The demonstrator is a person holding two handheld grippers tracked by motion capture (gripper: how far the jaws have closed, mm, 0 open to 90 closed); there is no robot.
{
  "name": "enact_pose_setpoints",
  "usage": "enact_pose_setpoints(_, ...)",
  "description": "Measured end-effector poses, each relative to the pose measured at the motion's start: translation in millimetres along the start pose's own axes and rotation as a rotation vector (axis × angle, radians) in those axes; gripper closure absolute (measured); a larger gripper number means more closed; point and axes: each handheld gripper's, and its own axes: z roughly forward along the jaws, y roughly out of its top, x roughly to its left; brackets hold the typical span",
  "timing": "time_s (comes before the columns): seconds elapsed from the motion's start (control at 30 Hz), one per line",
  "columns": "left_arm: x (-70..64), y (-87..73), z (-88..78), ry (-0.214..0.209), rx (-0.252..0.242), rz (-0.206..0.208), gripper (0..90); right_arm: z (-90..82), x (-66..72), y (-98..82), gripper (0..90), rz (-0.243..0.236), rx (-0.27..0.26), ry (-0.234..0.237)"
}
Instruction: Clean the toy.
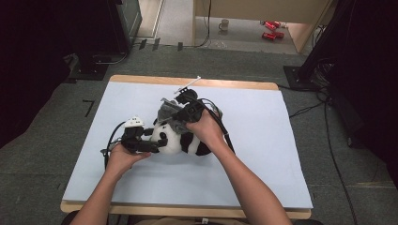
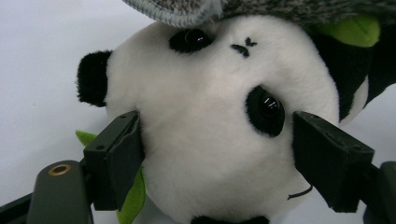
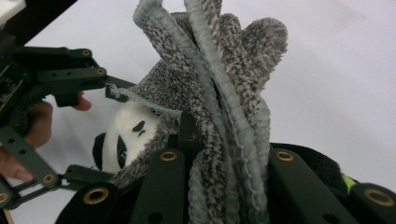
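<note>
White table point(image 1: 263, 154) holds a toy panda point(image 2: 210, 130) in the middle. Left hand-held gripper point(image 2: 217, 163) sits wide around its head, not squeezing. Right hand-held gripper point(image 3: 224, 186) pinches the grey cloth point(image 3: 219, 84), half over the panda; covering isn't finished.

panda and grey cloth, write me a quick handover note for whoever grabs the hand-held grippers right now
Left hand-held gripper: jaws wide around the panda's head, pads at its cheeks; whether they press I cannot tell.
Right hand-held gripper: shut on a bunch of the grey cloth, held above the panda.
Panda lies mid-table on the white cover; the cloth's edge drapes over its head.
Done: cloth gripped and brought over the toy.
Left, probably: finish whatever the cloth is for on the panda, covering or pulling off; the direction is unclear.
</note>
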Motion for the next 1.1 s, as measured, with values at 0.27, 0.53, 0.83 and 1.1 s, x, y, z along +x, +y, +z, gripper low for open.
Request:
enact_pose_setpoints(0.27, -12.4, -7.8, -8.2, 0.030, 0.024, 0.014, 19.2, 10.0, -13.2, 0.8, 76.2, 0.005, 0.016, -0.046)
enact_pose_setpoints(0.53, -7.1, -11.8, 2.5, 0.040, -0.018, 0.020, 21.0, 12.9, -26.7, 8.6, 76.5, 0.085, 0.041, -0.031)
enact_pose_setpoints(0.83, -6.8, -3.6, 4.2, 0.068, -0.032, 0.011, 36.9, -10.5, 6.4, 43.2, 76.4, 0.028, -0.041, 0.023)
enact_pose_setpoints(1.1, -13.3, -1.0, 4.1, 0.115, -0.011, 0.033, 43.2, 31.5, 33.3, 46.0, 76.3, -0.014, 0.089, 0.070)
